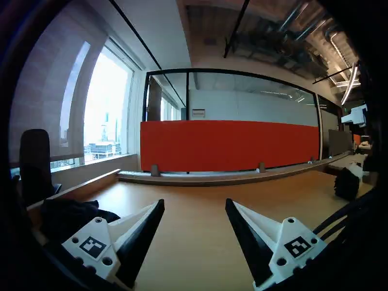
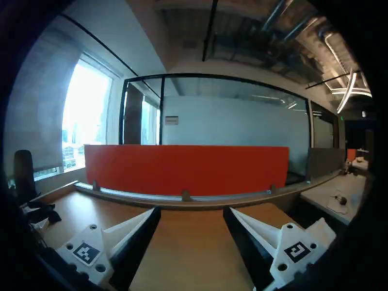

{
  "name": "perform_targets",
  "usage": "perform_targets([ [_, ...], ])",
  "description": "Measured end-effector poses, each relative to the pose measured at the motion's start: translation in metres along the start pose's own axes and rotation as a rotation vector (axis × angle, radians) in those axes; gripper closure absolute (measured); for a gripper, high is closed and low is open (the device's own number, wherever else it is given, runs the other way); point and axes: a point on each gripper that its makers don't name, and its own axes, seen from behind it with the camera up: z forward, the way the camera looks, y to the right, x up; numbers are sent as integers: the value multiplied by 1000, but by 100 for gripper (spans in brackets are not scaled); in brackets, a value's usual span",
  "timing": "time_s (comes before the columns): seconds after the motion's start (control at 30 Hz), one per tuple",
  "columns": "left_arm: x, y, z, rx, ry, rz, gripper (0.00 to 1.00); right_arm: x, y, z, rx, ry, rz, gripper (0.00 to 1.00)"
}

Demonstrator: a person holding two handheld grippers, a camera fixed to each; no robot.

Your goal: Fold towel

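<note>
Both left gripper (image 1: 194, 203) and right gripper (image 2: 191, 209), fingers spread apart, face the orange partition (image 1: 228, 145); dark bundle (image 1: 68, 216) on desk (image 1: 203, 242), left of it.

The counter (image 1: 194, 252) looks like light wood or laminate, smooth, with a soft sheen where window light falls on it. The left gripper (image 1: 194, 201) has fingers (image 1: 123, 225) of white matt plastic, faced inside with black matt pads (image 1: 140, 237). The right gripper (image 2: 191, 209) is made the same. Each finger carries a flat printed black-and-white tag (image 1: 92, 246). A cloth (image 1: 72, 216) is black, soft, crumpled and matt. The screen (image 1: 228, 145) is an even matt red, held in dull grey metal clips (image 1: 155, 170). The glass wall (image 1: 242, 97) is glossy in a black frame. The ceiling pipes (image 1: 291, 19) look like bare metal with a dull shine.
</note>
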Motion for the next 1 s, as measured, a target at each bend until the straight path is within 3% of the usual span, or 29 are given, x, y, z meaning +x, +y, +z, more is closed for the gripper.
perform_targets([
  [0.47,-30,-7,-1,19,16,-24,7,-22,-3,7,10,-8,-13,1],
  [1.0,-41,-9,0,26,24,-21,7,-38,0,11,15,-23,-4,0],
])
